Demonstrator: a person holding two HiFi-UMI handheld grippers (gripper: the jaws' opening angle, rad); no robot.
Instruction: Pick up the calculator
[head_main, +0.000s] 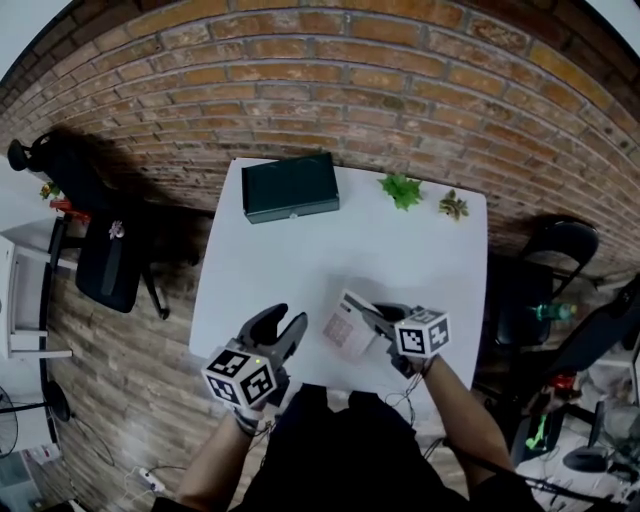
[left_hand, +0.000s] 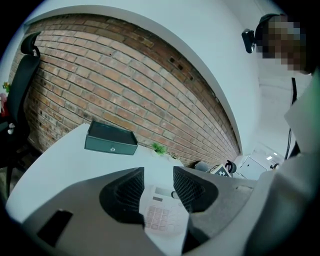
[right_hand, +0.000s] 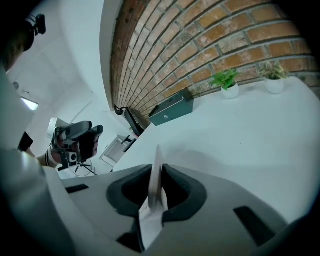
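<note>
R tongs (right_hand: 158, 180) clamp calculator (head_main: 345, 330) edge-on, lower end hidden; L tongs (left_hand: 158, 182) apart, empty.

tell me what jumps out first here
The white calculator stands clamped edge-on in the right hand-held gripper, over the near side of the white table. Beside it the left hand-held gripper hangs open. A dark green box sits at the far left corner, by the brick wall.

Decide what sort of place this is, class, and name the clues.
Probably an office or workroom: a bare red brick wall, a white rectangular table, and a black office chair beside it.
</note>
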